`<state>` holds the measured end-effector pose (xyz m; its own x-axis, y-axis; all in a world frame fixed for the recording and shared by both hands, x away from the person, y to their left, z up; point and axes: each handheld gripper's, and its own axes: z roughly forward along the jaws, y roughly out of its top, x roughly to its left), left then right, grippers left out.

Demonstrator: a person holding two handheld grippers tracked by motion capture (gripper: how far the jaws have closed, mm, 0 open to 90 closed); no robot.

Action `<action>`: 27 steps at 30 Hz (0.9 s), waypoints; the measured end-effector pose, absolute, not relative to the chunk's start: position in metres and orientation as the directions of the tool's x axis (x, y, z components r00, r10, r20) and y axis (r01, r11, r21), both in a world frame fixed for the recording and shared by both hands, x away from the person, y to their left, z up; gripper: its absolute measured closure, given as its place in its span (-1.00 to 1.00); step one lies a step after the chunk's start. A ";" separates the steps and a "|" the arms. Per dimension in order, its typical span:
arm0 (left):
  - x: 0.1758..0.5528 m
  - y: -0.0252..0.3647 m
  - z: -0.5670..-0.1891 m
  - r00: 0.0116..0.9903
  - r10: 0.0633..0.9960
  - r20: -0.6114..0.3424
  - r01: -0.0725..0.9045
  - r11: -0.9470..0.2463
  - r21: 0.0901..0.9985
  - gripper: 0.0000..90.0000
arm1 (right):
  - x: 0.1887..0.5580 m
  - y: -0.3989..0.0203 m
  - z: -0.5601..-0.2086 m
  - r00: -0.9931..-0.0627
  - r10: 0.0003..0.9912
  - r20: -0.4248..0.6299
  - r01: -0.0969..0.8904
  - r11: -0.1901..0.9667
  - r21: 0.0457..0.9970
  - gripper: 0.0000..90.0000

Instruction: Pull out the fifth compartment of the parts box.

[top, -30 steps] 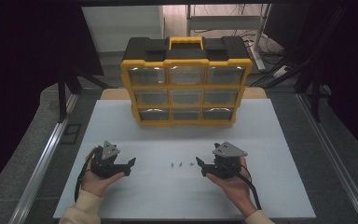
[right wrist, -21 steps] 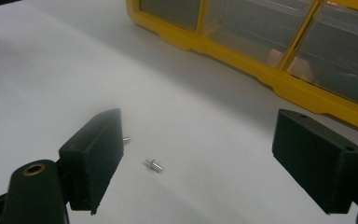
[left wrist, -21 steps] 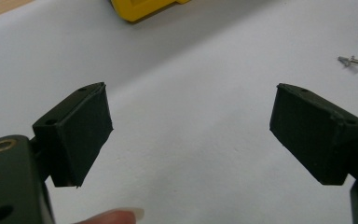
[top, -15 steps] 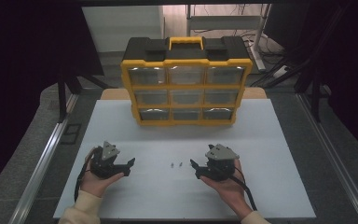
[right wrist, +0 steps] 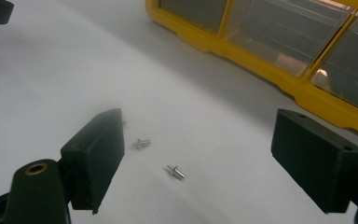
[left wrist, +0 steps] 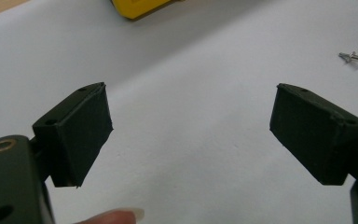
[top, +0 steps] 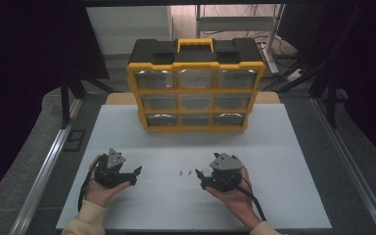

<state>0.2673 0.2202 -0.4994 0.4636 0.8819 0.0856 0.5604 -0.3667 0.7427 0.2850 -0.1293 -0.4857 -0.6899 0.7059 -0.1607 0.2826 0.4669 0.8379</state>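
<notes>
Spread wide, the right gripper (right wrist: 196,154) hovered low over the white table (top: 284,161), its jaws framing two small silvery screws (right wrist: 175,171). Each short, headed screw lay flat, long axes slanting across that view, between the jaws but nearer the left one, untouched. The left gripper (top: 127,172) also gaped, well apart.

We see two small silvery screws (top: 184,173) lying flat on the white bench (top: 284,161), just below the middle of the high view. They sit close beside each other but apart, not touching. In the right gripper view they lie at lower centre: one screw (right wrist: 141,143) to the left, the other screw (right wrist: 175,171) lower right, each a short shaft with a wider collar. In the left gripper view both appear tiny at the upper right edge.
</notes>
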 end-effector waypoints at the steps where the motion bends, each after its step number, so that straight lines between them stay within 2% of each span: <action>1: 0.267 0.220 -0.499 0.464 0.881 0.085 0.560 -0.367 0.742 -0.71 | 0.285 -0.129 -0.486 -0.690 0.706 -0.161 0.283 0.467 0.838 -0.62; 6: 0.266 0.220 -0.499 0.463 0.882 0.091 0.559 -0.370 0.742 -0.71 | 0.283 -0.125 -0.486 -0.695 0.691 -0.200 0.257 0.498 0.828 -0.62; 11: 0.266 0.220 -0.500 0.465 0.880 0.099 0.559 -0.379 0.737 -0.71 | 0.278 -0.121 -0.485 -0.683 0.664 -0.305 0.189 0.564 0.804 -0.62; 22: 0.266 0.220 -0.500 0.466 0.878 0.109 0.559 -0.388 0.733 -0.71 | 0.274 -0.117 -0.482 -0.672 0.633 -0.385 0.141 0.620 0.772 -0.63; 27: 0.266 0.219 -0.501 0.467 0.878 0.109 0.559 -0.388 0.733 -0.70 | 0.269 -0.111 -0.480 -0.648 0.590 -0.481 0.078 0.680 0.729 -0.64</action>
